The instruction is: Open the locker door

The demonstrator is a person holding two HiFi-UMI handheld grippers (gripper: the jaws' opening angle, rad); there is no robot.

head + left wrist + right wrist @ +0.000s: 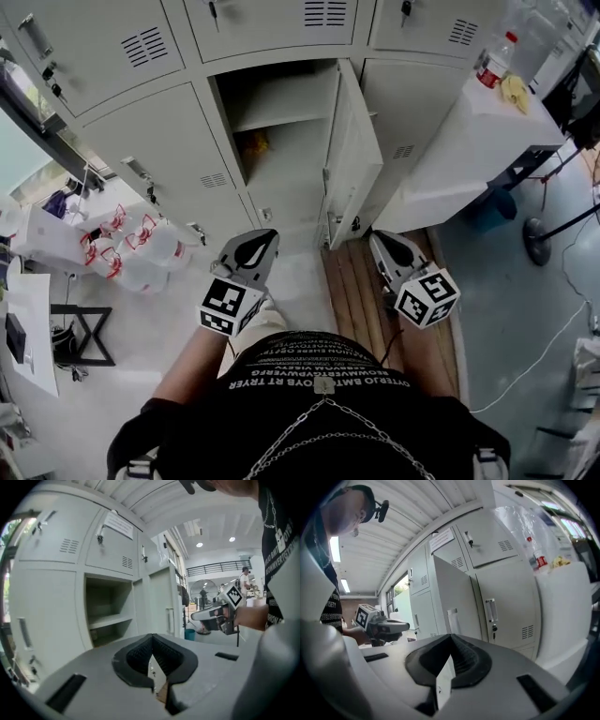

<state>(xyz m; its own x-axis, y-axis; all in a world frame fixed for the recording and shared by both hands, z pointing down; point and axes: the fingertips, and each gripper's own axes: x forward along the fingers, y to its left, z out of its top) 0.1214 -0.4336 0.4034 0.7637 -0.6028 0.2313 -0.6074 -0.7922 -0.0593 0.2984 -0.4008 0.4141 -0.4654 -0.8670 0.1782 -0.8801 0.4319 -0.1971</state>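
On our left gripper (261, 240) the fingers are pressed together on nothing, and on our right gripper (382, 240) they are clenched and empty too. Both hang in front of the lockers, apart from them. The locker door (352, 155) stands swung wide at the right of its compartment (281, 192), so we judge the opening done, with nothing left but perhaps drawing back. Inside we see a shelf (281, 114) and a yellowish thing (255, 142) too small to name. The compartment's floor is hard to make out.
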